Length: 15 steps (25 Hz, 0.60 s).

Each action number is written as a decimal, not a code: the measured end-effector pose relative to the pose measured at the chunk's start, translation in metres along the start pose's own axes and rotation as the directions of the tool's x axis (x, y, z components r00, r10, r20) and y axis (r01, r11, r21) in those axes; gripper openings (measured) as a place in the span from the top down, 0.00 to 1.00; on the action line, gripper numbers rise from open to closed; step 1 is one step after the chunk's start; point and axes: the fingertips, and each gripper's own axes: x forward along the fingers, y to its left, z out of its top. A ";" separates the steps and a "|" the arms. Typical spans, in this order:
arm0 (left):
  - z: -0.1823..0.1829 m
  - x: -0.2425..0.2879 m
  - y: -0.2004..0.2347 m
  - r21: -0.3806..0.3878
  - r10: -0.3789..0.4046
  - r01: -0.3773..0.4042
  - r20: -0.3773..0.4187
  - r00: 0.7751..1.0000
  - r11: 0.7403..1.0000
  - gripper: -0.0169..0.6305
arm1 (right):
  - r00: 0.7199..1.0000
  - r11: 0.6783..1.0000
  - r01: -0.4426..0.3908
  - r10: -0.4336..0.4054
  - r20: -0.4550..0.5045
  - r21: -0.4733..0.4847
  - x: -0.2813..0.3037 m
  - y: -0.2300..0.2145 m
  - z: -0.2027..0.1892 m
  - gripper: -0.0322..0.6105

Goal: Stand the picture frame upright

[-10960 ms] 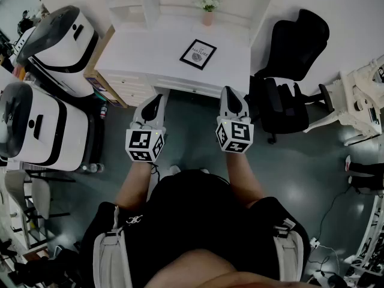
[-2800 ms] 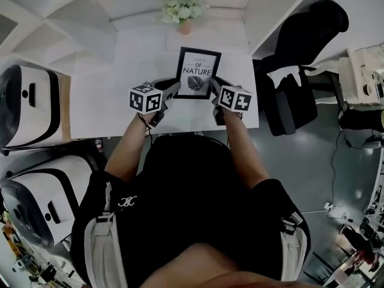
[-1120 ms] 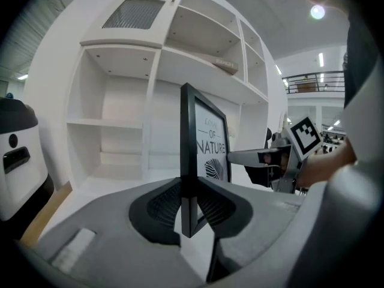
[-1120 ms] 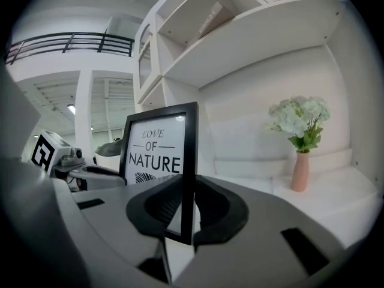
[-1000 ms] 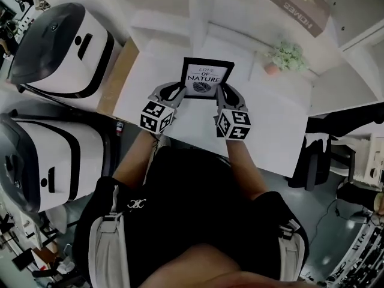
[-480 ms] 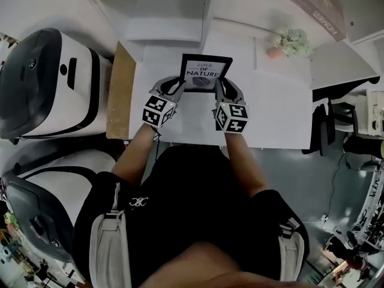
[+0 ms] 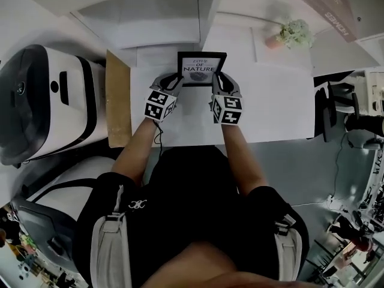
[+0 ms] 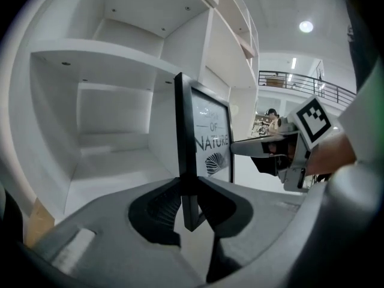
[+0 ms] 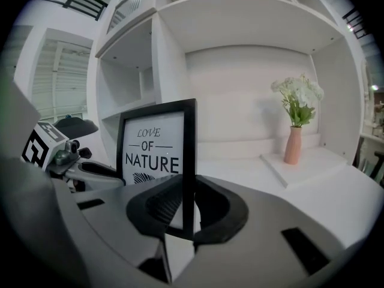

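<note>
My left fingers (image 8: 153, 209) clench the upright picture frame (image 7: 201, 69) at its 9 o'clock edge. My right fingers (image 9: 216, 212) clench its 3 o'clock edge.

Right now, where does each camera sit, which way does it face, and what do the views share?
Head view: on the person's head, facing steeply down at the white desk; forearms, torso, left gripper and right gripper show.
Left gripper view: on the left gripper, facing the shelves; its jaws clamp the picture frame's left edge.
Right gripper view: on the right gripper, facing shelves and flower vase; its jaws clamp the frame's right edge.
Shared: both gripper views show the frame's printed front and the opposite gripper.
</note>
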 end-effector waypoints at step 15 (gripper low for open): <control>-0.020 0.039 0.018 -0.014 0.045 -0.046 -0.045 0.998 0.999 0.83 | 0.998 1.000 0.015 -0.016 -0.058 -0.027 0.039 -0.018 -0.019 0.85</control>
